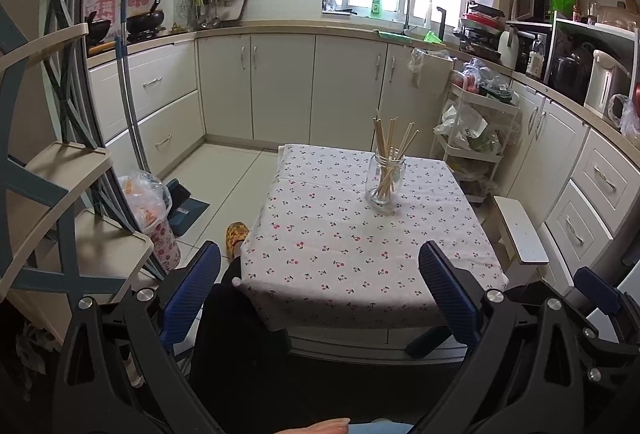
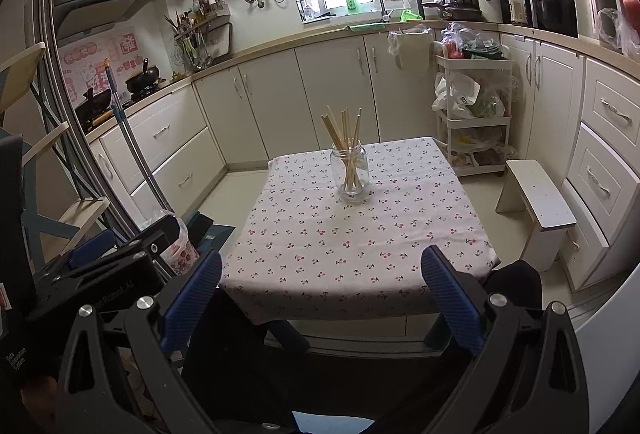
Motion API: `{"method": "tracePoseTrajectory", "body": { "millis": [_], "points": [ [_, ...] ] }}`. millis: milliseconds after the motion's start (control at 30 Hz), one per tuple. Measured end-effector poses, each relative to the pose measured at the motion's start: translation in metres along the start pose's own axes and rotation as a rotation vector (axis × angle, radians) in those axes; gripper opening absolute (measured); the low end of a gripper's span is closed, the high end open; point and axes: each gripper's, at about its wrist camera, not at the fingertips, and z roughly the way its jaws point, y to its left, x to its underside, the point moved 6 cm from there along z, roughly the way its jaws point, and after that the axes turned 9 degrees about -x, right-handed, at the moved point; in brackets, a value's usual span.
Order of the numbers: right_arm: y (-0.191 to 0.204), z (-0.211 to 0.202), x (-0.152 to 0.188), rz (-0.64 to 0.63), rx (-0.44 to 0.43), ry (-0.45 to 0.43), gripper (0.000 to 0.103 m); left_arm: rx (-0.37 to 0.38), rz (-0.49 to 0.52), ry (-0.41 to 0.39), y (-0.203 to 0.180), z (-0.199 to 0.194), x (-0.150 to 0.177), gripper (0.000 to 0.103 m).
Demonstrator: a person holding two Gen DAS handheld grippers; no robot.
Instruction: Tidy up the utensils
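A clear glass jar point(image 1: 385, 182) point(image 2: 349, 171) stands upright toward the far side of a small table point(image 1: 320, 250) point(image 2: 312, 234) covered with a cherry-print cloth. Several wooden chopsticks point(image 1: 390, 139) point(image 2: 342, 131) lean inside it, tips fanned out above the rim. My left gripper point(image 1: 320, 290) hangs open over the table's near edge, well short of the jar, nothing between its blue pads. My right gripper point(image 2: 322, 294) is likewise open and empty at the near edge. The left gripper's body point(image 2: 120, 254) shows at the left of the right wrist view.
A low white stool point(image 2: 536, 201) stands right of the table, with a tiered cart point(image 2: 472, 113) of bags behind it. Cream cabinets point(image 1: 280, 85) line the far and right walls. A mop handle point(image 1: 128, 101), a bagged bin point(image 1: 154, 218) and a slippered foot point(image 1: 236, 236) lie left.
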Motion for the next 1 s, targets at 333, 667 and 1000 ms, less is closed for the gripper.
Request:
{"method": "tracePoseTrajectory", "body": {
  "millis": [333, 667, 1000],
  "points": [
    [0.0008, -0.0001, 0.0006, -0.001, 0.0, -0.003, 0.096, -0.007, 0.0, 0.004, -0.0004, 0.0002, 0.0011, 0.095],
    [0.0014, 0.0, 0.0008, -0.002, 0.001, -0.003, 0.096, -0.019, 0.0, 0.014, 0.0016, 0.001, 0.002, 0.095],
    [0.0019, 0.0, 0.0013, -0.001, 0.0, 0.001, 0.096, -0.008, -0.014, 0.017, 0.0059, 0.0014, 0.0013, 0.095]
  ]
}}
